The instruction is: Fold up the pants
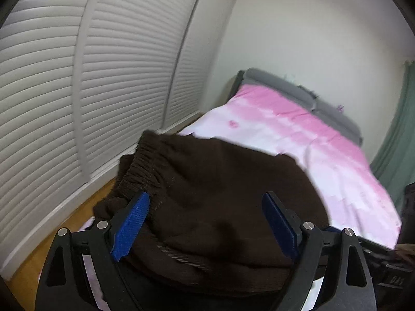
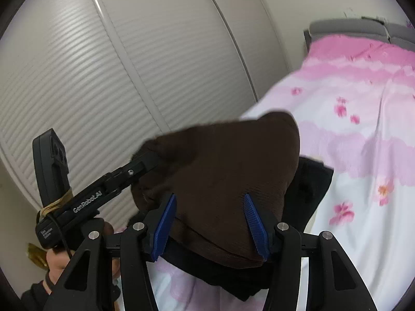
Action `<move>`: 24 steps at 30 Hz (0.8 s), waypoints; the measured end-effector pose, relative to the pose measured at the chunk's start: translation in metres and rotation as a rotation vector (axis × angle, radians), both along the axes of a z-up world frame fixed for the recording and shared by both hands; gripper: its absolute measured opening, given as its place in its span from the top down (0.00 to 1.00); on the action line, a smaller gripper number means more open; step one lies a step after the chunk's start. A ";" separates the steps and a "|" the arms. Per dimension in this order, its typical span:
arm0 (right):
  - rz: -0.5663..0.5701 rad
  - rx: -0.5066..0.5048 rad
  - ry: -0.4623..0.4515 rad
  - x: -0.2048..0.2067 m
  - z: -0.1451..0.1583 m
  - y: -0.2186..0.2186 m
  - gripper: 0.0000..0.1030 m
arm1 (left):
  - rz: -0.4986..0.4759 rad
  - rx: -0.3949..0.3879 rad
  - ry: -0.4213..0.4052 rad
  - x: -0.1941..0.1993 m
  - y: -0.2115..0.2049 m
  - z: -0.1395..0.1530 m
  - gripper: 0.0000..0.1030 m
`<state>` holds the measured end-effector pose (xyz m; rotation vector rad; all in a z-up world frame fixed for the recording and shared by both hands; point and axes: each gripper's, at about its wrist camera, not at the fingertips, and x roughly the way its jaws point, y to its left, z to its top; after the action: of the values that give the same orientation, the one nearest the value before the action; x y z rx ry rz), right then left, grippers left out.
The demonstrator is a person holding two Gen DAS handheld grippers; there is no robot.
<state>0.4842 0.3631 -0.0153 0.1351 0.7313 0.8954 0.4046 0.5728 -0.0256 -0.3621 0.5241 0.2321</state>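
Observation:
Dark brown pants (image 1: 215, 194) lie bunched on the near end of the bed, the elastic waistband (image 1: 141, 165) at the left. My left gripper (image 1: 205, 207) is open, its blue pads on either side of the cloth. In the right wrist view the same pants (image 2: 220, 171) rise in a peak. My right gripper (image 2: 210, 212) is open with the cloth between its pads. The left gripper (image 2: 145, 163) shows there from the side, its tip against the pants' left edge.
The bed has a pink and white floral cover (image 1: 324, 155) and a grey headboard (image 1: 285, 88). White louvred closet doors (image 1: 90, 77) stand at the left over a wooden floor (image 1: 52, 233). A black garment (image 2: 308, 189) lies under the pants. A green curtain (image 1: 399, 134) hangs right.

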 end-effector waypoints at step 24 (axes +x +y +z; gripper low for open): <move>-0.430 -0.096 -0.234 -0.172 0.042 -0.264 0.15 | -0.128 0.198 -0.026 -0.194 -0.264 0.066 0.02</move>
<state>0.3118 0.0992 0.0271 0.0956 0.4984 0.4551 0.2105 0.3088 0.0403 -0.1384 0.4920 0.1539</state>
